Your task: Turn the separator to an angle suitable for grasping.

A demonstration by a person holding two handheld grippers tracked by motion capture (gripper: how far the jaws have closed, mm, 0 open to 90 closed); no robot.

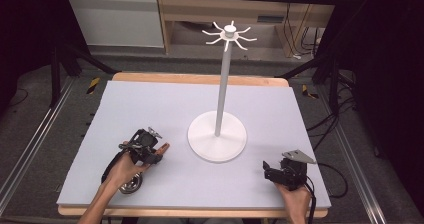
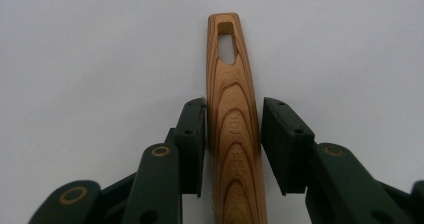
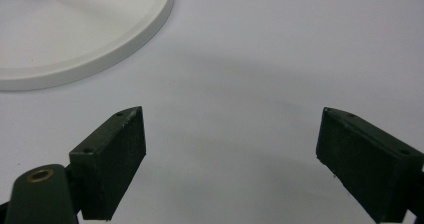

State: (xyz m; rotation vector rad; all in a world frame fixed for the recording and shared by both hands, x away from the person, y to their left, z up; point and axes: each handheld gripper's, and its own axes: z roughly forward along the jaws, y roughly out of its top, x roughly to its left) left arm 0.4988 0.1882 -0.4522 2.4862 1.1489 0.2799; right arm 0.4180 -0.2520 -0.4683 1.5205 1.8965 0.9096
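One wooden handle [image 2: 235, 129] lies between the left gripper [image 2: 233, 134]'s nearly closed jaws, slot pointing to 12 o'clock; likely light, stiff, smooth. Right gripper [image 3: 230, 154] gapes, holding nothing.

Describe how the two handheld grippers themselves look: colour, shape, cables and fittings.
Both grippers are black. The left gripper has two flat rectangular jaw blocks with small screw holes, on links with brass-ringed pivots. The right gripper has the same blocky jaws and a brass-ringed pivot. In the high view the right gripper carries a grey three-cornered plate on top and trails a black cable. Both forearms are bare.
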